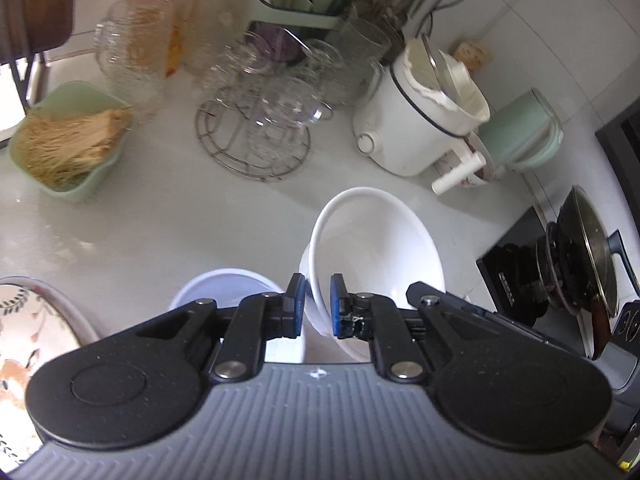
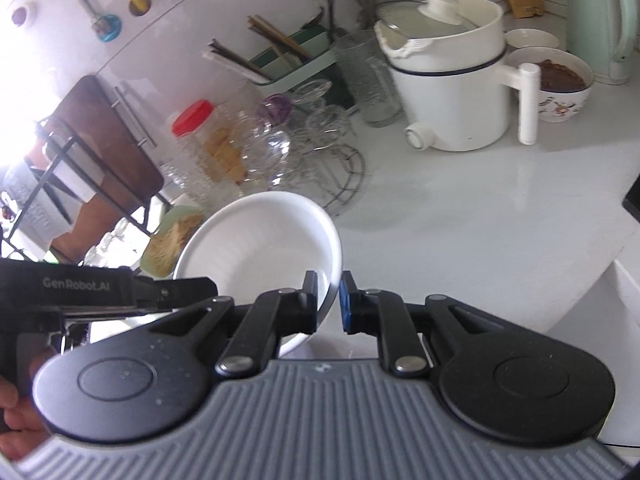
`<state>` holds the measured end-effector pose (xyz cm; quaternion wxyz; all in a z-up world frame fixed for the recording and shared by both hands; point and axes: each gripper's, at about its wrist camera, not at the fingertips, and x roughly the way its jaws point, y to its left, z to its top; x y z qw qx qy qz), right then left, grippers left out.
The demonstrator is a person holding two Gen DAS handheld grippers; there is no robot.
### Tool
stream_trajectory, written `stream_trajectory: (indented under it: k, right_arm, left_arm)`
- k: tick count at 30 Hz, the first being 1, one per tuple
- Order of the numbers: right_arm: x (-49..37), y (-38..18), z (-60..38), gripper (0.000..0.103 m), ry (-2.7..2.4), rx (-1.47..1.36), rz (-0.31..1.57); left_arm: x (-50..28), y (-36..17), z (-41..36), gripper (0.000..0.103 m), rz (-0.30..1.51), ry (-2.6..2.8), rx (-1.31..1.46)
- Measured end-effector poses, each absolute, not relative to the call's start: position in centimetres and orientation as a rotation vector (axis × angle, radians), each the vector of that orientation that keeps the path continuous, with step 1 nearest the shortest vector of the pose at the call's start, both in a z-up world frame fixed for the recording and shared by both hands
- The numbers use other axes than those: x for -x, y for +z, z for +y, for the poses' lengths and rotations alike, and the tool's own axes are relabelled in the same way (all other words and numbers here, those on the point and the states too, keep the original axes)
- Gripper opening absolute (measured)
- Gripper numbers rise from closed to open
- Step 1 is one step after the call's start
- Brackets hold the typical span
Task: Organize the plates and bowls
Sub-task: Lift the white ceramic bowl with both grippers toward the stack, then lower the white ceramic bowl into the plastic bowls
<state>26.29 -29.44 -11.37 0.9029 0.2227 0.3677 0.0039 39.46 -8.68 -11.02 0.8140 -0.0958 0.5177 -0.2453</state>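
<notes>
Bowls filled both wrist views. My left gripper pinched the near rim of a white bowl, one blue pad inside the wall and the other outside, so the bowl hung tilted with its opening turned toward the camera. Just to its left, partly hidden behind the gripper's arms, sat a pale blue bowl on the white counter; I could not tell whether the two bowls touched. A floral-patterned dish showed at the lower left edge.

My right gripper closed narrowly around the rim of a white bowl, which tipped up to the left; the left pad looked to be against the inner wall, and I could not tell whether the right pad touched the outside. The other gripper's black body reached in from the left edge just beside this bowl.

Open counter lay ahead and to the right in the right wrist view, ending at a raised white edge on the far right. Farther back stood a wire rack of glass cups, a white electric pot, a red-lidded jar, and a green dish of dried noodles. A stove burner with a lidded pan bounded the right side in the left wrist view.
</notes>
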Motion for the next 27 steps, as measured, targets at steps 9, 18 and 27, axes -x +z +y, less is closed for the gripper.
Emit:
stream_trajectory:
  k: [9,18,27]
  right_arm:
    - [-27.5,-11.5,-26.1,0.015,0.070,-0.425,0.788]
    - [-29.1,-15.6,-23.6,0.016,0.120,-0.385,0.905]
    - [-29.5,-17.4,-21.9,0.016,0.128,-0.314,0.964]
  left_arm:
    - [-38.8,-10.9,-4.4,0.014,1.089,-0.470,0.236]
    - [-38.2,-14.3,-3.2,0.014,1.086,-0.400,0.165]
    - [-38.1,-16.6,-1.8,0.014,1.131,-0.374,0.174]
